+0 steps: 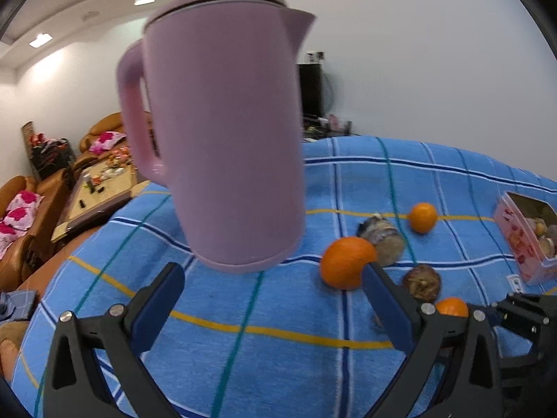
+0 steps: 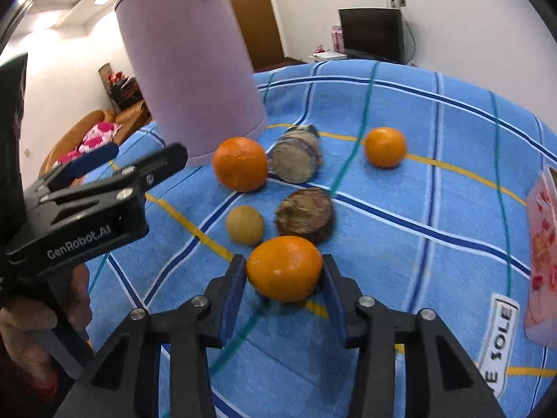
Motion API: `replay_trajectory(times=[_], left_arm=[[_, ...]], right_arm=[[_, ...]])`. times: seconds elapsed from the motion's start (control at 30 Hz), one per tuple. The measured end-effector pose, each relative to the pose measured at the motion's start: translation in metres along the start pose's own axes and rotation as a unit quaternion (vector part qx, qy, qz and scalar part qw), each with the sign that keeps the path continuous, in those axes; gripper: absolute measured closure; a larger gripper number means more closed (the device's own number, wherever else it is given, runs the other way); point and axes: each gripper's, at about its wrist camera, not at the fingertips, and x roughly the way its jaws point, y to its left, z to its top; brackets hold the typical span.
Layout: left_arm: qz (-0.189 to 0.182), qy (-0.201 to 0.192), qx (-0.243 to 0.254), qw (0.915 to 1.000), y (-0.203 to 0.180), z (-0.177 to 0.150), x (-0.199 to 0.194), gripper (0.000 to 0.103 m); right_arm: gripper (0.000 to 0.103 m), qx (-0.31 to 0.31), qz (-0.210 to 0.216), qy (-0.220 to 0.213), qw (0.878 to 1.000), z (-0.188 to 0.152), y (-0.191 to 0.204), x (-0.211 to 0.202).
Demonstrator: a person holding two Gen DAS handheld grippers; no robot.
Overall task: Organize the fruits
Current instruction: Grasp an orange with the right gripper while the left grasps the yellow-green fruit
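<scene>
My right gripper is clamped on an orange, one finger on each side, low over the blue checked tabletop. Just past it lie a small tan fruit and a brown fruit — farther on, two more oranges. My left gripper is spread wide and holds nothing; a pink kettle stands just ahead of it.
</scene>
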Motion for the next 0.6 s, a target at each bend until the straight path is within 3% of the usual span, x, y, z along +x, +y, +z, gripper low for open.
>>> replay_trajectory(times=[0.2,0.3,0.43,0.6], left_arm=[[-0.084,0.005,0.040,0.9957,-0.024,-0.003,-0.003,0.005],[-0.109,0.020,0.082,0.9904,-0.043,-0.008,0.001,0.020],[-0.115,0.050,0.117,0.9853,-0.060,-0.012,0.012,0.030],[-0.127,0.080,0.130,0.9802,-0.069,-0.014,0.023,0.033]], right_arm=[[0.058,-0.003,-0.055,-0.051,0.997,-0.006,-0.021,-0.030],[0.058,0.000,-0.064,-0.059,0.996,-0.011,-0.031,-0.039],[0.058,0.012,-0.062,-0.065,0.996,-0.014,-0.040,-0.047],[0.058,0.012,-0.059,-0.062,0.996,-0.015,-0.039,-0.047]])
